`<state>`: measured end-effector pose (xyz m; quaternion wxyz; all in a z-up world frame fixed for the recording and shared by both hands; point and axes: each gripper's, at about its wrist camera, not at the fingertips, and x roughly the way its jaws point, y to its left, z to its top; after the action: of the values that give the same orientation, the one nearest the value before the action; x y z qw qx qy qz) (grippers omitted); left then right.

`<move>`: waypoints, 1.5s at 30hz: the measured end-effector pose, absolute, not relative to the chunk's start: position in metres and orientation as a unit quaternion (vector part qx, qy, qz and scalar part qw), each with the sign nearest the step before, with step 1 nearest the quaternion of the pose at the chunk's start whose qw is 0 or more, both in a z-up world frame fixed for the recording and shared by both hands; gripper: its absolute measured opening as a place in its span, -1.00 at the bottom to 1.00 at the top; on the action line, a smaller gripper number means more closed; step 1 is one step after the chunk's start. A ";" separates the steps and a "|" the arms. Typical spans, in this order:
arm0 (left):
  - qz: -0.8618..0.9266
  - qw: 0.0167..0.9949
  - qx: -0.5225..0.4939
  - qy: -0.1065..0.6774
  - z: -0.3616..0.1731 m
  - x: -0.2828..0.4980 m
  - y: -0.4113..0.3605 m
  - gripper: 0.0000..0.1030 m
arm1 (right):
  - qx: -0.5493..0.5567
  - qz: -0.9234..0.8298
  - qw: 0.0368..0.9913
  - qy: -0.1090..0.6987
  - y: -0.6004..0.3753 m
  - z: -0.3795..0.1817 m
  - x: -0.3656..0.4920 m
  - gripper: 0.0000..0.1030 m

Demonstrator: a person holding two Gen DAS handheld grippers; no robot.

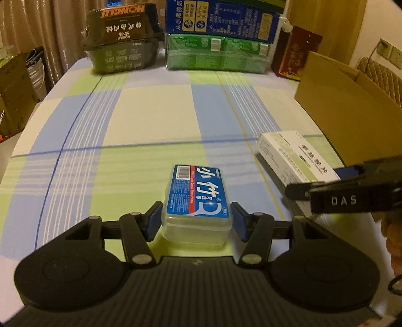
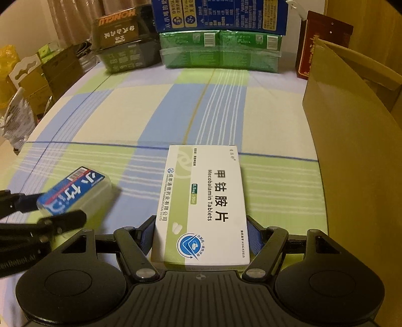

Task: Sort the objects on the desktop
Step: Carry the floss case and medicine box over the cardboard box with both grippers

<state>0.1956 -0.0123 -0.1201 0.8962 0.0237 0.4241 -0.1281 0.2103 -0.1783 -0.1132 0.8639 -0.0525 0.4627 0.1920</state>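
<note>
A clear plastic box with a blue floss-pick label (image 1: 197, 193) sits between the blue pads of my left gripper (image 1: 196, 221), which is shut on its two long sides. The right wrist view shows the same box (image 2: 75, 191) slightly blurred above its shadow on the checked tablecloth (image 2: 113, 113), with the left gripper (image 2: 50, 210) around it. My right gripper (image 2: 201, 234) is shut on a white and green Mecobalamin tablet box (image 2: 203, 201). In the left wrist view that tablet box (image 1: 294, 153) lies at the right, with the right gripper (image 1: 324, 179) clamped on its near end.
An open brown cardboard box (image 2: 351, 156) stands along the right table edge. Across the back are a black HONGLU pack (image 1: 123, 40), green packs (image 1: 216, 54) under a blue carton (image 1: 221, 20), and a dark red box (image 1: 294, 52). Cardboard boxes (image 1: 15, 93) stand beside the table at left.
</note>
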 end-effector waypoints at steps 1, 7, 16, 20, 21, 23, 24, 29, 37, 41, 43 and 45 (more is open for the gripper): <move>-0.129 0.896 0.029 0.424 -0.121 0.195 -0.013 0.03 | -0.056 0.193 0.864 0.462 -0.177 -0.114 0.208 0.32; -0.130 0.897 0.028 0.422 -0.125 0.203 -0.012 0.12 | -0.073 0.190 0.866 0.457 -0.173 -0.117 0.208 0.32; -0.137 0.885 0.043 0.443 -0.138 0.216 -0.022 0.08 | -0.077 0.194 0.865 0.455 -0.172 -0.120 0.211 0.32; -0.135 0.884 0.046 0.445 -0.140 0.216 -0.023 0.02 | -0.079 0.198 0.865 0.454 -0.170 -0.120 0.210 0.32; -0.133 0.884 0.045 0.445 -0.139 0.216 -0.023 0.01 | -0.079 0.199 0.865 0.454 -0.170 -0.119 0.210 0.32; -0.130 0.887 0.045 0.442 -0.138 0.215 -0.023 0.01 | -0.080 0.200 0.866 0.451 -0.169 -0.118 0.209 0.32; -0.131 0.887 0.044 0.440 -0.137 0.214 -0.024 0.01 | -0.080 0.200 0.867 0.449 -0.169 -0.117 0.208 0.32; -0.134 0.891 0.037 0.432 -0.131 0.211 -0.025 0.01 | -0.076 0.200 0.870 0.444 -0.170 -0.114 0.208 0.32; -0.135 0.894 0.022 0.427 -0.124 0.205 -0.022 0.01 | -0.071 0.196 0.879 0.428 -0.174 -0.103 0.204 0.32; -0.134 0.896 0.019 0.424 -0.115 0.202 -0.025 0.01 | -0.072 0.199 0.887 0.410 -0.175 -0.090 0.193 0.32; -0.132 0.900 0.012 0.415 -0.106 0.199 -0.027 0.01 | -0.073 0.197 0.893 0.398 -0.177 -0.082 0.185 0.32; -0.129 0.904 0.004 0.407 -0.096 0.194 -0.028 0.01 | -0.067 0.196 0.897 0.391 -0.181 -0.074 0.179 0.32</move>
<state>0.1939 -0.0283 -0.0959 0.9042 0.0043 0.4072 -0.1287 0.1791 -0.1811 -0.0744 0.8968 -0.0671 0.3911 0.1956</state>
